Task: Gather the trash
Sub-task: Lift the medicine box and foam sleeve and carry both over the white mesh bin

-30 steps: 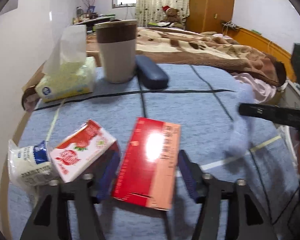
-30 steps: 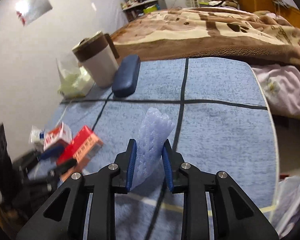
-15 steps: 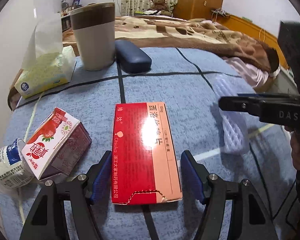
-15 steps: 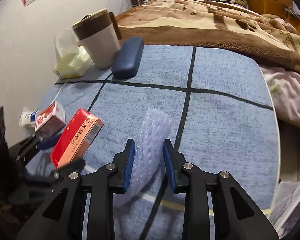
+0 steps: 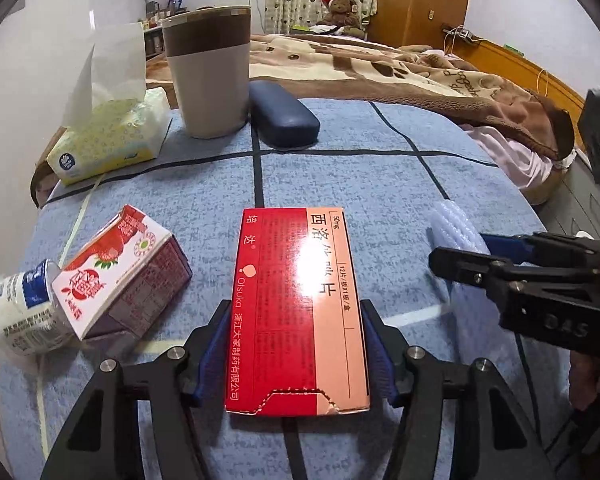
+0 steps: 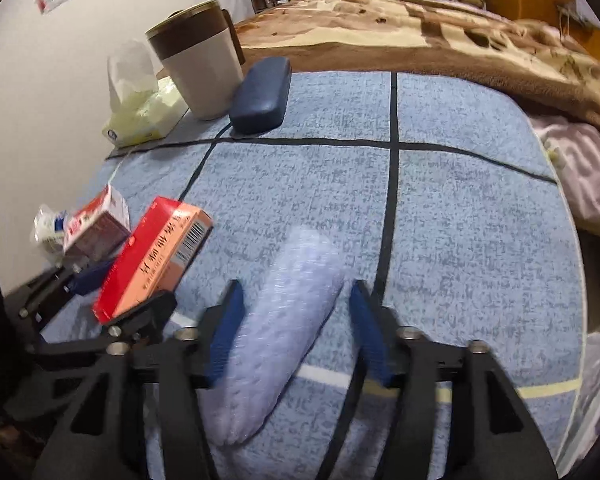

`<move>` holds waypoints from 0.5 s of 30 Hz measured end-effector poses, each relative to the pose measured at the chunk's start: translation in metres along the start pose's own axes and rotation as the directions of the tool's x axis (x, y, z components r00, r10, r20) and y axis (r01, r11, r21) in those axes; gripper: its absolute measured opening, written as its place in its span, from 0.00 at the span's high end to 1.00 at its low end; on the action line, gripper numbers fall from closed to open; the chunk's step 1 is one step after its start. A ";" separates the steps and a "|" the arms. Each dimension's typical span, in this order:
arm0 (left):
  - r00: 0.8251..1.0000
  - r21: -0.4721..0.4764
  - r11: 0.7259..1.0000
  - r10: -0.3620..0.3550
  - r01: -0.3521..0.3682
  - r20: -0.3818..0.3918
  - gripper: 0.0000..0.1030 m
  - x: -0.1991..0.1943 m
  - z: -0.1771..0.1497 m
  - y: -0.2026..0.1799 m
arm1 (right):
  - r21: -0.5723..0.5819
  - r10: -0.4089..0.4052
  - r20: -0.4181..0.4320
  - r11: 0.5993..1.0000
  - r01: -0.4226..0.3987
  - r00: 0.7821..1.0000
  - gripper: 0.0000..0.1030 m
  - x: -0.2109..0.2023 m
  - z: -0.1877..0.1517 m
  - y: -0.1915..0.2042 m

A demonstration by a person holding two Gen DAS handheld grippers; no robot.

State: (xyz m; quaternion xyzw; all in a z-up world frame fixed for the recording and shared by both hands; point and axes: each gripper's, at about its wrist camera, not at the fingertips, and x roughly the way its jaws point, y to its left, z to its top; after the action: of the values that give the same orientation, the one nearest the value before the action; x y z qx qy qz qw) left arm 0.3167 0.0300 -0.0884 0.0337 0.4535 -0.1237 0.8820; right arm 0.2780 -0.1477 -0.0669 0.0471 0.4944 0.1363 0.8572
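Note:
A red and pink medicine box (image 5: 300, 304) lies flat on the blue tablecloth between the pads of my left gripper (image 5: 296, 354), which stand just off its sides, open. It also shows in the right wrist view (image 6: 152, 256). A pale bubble-wrap sleeve (image 6: 280, 320) lies between the pads of my right gripper (image 6: 296, 332), which is open around it. The sleeve also shows in the left wrist view (image 5: 456, 232). A strawberry milk carton (image 5: 120, 268) and a white crumpled yogurt pouch (image 5: 16, 312) lie to the left.
At the back stand a brown and beige cup (image 5: 208, 72), a dark blue glasses case (image 5: 284, 120) and a yellow tissue pack (image 5: 108, 140). The round table (image 6: 480, 208) ends at the right, with a bed (image 6: 420, 28) beyond it.
My right gripper opened and let go of the bubble-wrap sleeve, which now lies on the table. The red box, held tilted a second ago, came down flat and my left gripper's pads stand off it.

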 end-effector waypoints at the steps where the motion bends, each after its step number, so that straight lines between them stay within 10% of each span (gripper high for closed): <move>1: 1.000 0.001 1.000 -0.003 0.003 0.004 0.41 -0.002 -0.001 -0.001 | 0.008 0.010 0.003 1.000 -0.010 1.000 0.69 -0.002 -0.001 -0.002; 15: 0.994 0.048 0.997 -0.062 0.058 0.091 0.41 -0.056 -0.013 -0.052 | 0.060 0.019 0.167 0.998 -0.029 0.986 0.76 -0.073 -0.026 -0.022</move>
State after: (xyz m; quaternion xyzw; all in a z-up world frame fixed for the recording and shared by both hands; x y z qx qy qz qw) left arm 0.2622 -0.0076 -0.0486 0.0341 0.4103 -0.1618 0.8968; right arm 0.2245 -0.1907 -0.0237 0.0912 0.4243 0.1267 0.8920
